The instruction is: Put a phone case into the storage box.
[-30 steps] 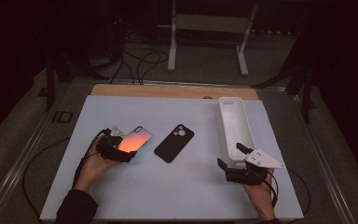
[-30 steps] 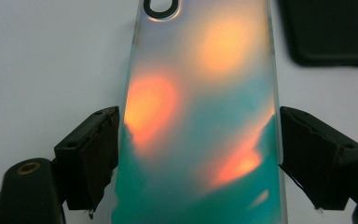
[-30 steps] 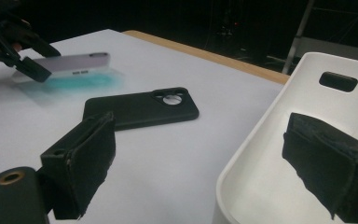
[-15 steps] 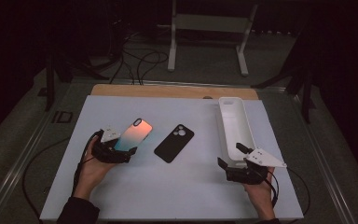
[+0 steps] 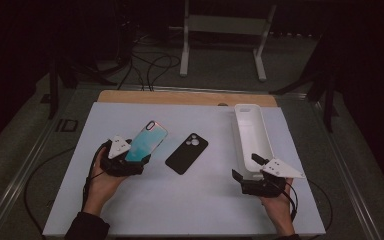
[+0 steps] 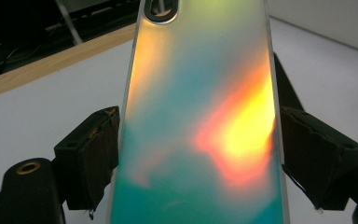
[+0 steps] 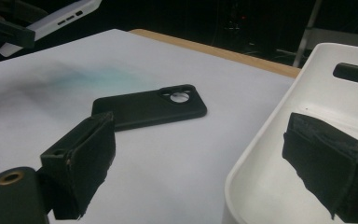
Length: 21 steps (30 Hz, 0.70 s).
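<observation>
No lettering, brand mark, number or sign can be read on the iridescent phone case (image 6: 200, 126), the black phone case (image 5: 187, 153) beside it or the white tray (image 5: 252, 135)

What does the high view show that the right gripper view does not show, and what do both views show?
High view alone: both hands, the left tool shut on the shiny phone case, the metal stand and floor cables beyond the table.

Right gripper view alone: the right tool from close, pads apart, one pad over the white tray's rim, and the slots in the lifted case's end.

Both: the black phone case flat on the white table, the tray, the wooden edge.
</observation>
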{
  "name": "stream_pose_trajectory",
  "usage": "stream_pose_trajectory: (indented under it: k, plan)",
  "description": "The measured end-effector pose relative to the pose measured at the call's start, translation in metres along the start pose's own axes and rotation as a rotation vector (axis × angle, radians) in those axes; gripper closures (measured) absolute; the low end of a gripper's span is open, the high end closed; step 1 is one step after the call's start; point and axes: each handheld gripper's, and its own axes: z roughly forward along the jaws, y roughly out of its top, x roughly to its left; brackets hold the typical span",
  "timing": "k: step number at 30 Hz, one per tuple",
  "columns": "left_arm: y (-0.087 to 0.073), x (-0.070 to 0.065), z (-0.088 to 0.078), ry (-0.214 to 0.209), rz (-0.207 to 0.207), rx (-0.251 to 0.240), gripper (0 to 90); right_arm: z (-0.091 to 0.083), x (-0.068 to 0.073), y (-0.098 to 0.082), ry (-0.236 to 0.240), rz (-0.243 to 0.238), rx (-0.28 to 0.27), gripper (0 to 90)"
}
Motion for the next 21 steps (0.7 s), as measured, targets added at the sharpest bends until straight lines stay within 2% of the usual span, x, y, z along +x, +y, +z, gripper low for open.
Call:
stream_pose_trajectory:
  k: [5,10,20,21]
  plan:
    - [0.008,-0.010,-0.005,-0.008,0.023,-0.026,16.9,0.000,-0.001,0.005,0.010,0.004,0.015,9.4]
    - [0.014,-0.016,-0.009,-0.012,0.038,-0.050,16.9,0.003,-0.003,0.014,0.052,0.047,0.013,8.9]
    - [0.023,-0.029,-0.008,-0.044,0.081,-0.060,16.9,0.018,0.006,0.035,0.087,0.016,0.017,8.9]
    - [0.025,-0.032,-0.008,-0.050,0.089,-0.063,16.9,0.022,0.009,0.041,0.103,0.009,0.018,8.9]
